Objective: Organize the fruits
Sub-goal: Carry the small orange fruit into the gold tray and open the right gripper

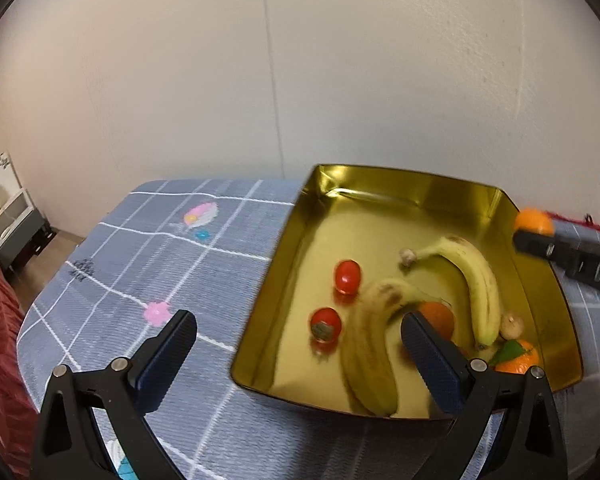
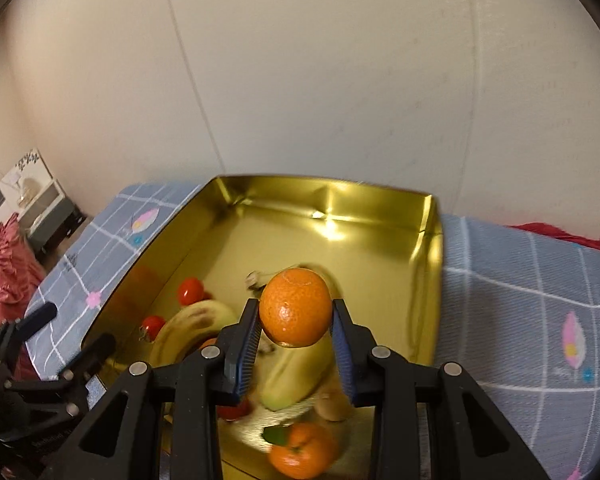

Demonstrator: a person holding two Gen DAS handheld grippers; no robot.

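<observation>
Two bananas, two tomatoes and a leafed tangerine are seen in the gold tray. An orange is pinched by the right gripper above the tray. The left gripper is spread wide, nothing between its fingers.

The tray sits on the table, close to the wall behind it. In the tray: two bananas lie side by side, two tomatoes to their left, a leafed mandarin at the near right corner. My right gripper holds an orange above the tray. My left gripper hangs over the tray's near left edge, possibly just outside it.
</observation>
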